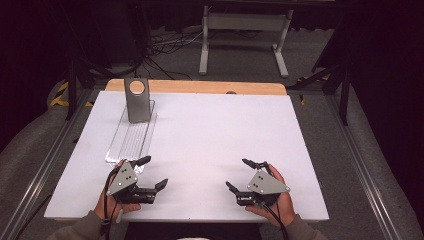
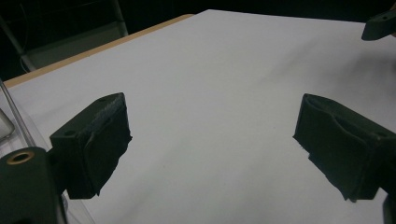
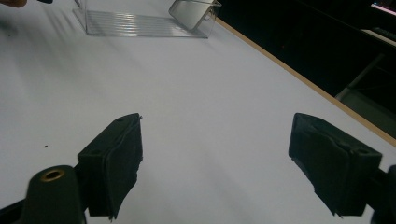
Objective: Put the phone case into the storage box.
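High view: your left gripper (image 1: 150, 172) and right gripper (image 1: 240, 174) gape empty; upper left, the clear tray (image 1: 131, 137) looks light, stiff, slippery—grip its rim.

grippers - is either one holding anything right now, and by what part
Nothing is held. The left gripper and right gripper both stand open over the bare white table.

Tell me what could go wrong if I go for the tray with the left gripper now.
1. The clear ribbed plastic tray looks light, and the open left gripper sits right at its near end; a nudge could slide it.
2. The grey metal stand with the round hole stands upright at the tray's far end; shifting the tray might tip it.
3. The tray's clear walls are hard to see against the white table surface, so a jaw may clip the rim.
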Motion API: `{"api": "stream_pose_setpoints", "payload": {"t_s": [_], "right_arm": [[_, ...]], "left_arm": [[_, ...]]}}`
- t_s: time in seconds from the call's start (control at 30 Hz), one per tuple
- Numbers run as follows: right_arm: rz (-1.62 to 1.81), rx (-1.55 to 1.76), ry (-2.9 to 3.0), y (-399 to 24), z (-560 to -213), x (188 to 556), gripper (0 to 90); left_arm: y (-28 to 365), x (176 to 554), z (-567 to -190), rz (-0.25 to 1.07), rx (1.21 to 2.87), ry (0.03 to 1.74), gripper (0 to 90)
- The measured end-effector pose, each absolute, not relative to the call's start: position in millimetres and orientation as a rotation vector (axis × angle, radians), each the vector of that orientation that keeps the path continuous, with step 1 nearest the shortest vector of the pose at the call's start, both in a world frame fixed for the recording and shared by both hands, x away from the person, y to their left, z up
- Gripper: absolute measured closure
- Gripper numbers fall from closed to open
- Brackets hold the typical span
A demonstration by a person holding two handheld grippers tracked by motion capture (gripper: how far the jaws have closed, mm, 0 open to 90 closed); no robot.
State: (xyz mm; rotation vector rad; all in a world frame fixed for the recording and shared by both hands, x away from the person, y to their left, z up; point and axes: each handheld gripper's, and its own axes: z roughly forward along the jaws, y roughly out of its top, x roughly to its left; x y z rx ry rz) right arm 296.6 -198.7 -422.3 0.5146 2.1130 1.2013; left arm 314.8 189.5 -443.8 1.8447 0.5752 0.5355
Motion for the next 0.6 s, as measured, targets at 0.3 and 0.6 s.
{"api": "stream_pose_setpoints", "payload": {"t_s": [0.3,0.6], "right_arm": [[1.223,0.507,2.115,-202.2,-423.2,297.6,18.3],[1.219,0.538,2.106,-204.5,-424.3,299.9,18.4]], "left_arm": [[188.0,316.7,-443.0,0.521,1.843,0.577,10.9],[186.2,317.3,-443.0,0.529,1.853,0.563,10.9]]}}
